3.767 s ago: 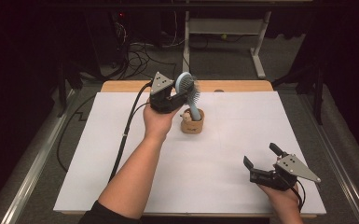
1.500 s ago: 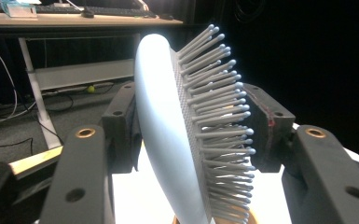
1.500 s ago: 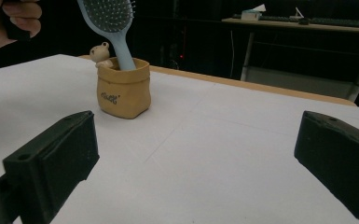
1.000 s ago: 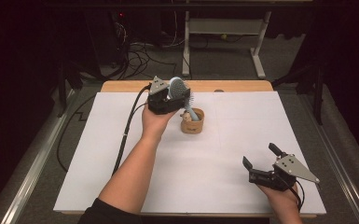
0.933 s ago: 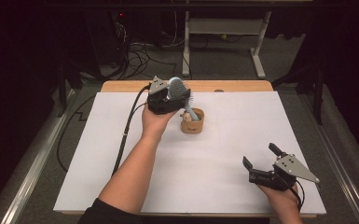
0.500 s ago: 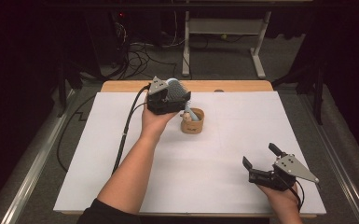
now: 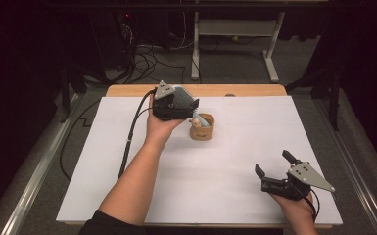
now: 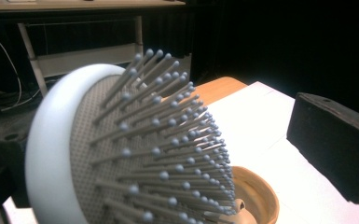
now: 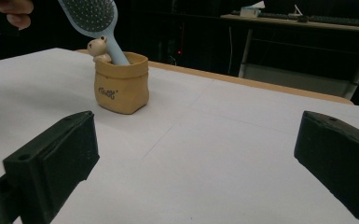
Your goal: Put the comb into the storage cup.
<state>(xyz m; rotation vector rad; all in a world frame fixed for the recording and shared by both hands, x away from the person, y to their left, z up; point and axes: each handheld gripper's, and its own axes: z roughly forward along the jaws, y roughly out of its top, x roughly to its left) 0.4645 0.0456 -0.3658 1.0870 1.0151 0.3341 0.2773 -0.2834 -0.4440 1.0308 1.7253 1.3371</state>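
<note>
A pale blue hairbrush (image 7: 182, 94) stands handle-down in a small tan cup (image 7: 203, 131) with a bear figure (image 9: 98, 48) on its rim, at the back middle of the white table. My left gripper (image 7: 190, 106) is at the brush head. In the left gripper view the bristled head (image 8: 135, 154) leans between the jaws. These have just been opening, and the right-hand jaw stands clear of the bristles. My right gripper (image 7: 273, 164) rests open near the front right corner, with nothing between its jaws; its own view looks at the cup (image 9: 121, 84).
White paper (image 7: 235, 161) covers the table, with a bare wooden strip (image 7: 245, 90) along the back edge. The left gripper's cable (image 7: 129, 132) trails over the left side. A desk frame (image 7: 235, 34) and floor cables lie beyond the table.
The brush head has tipped left and lower, toward the left gripper's body, while the handle stays in the cup. The right gripper has not moved.
</note>
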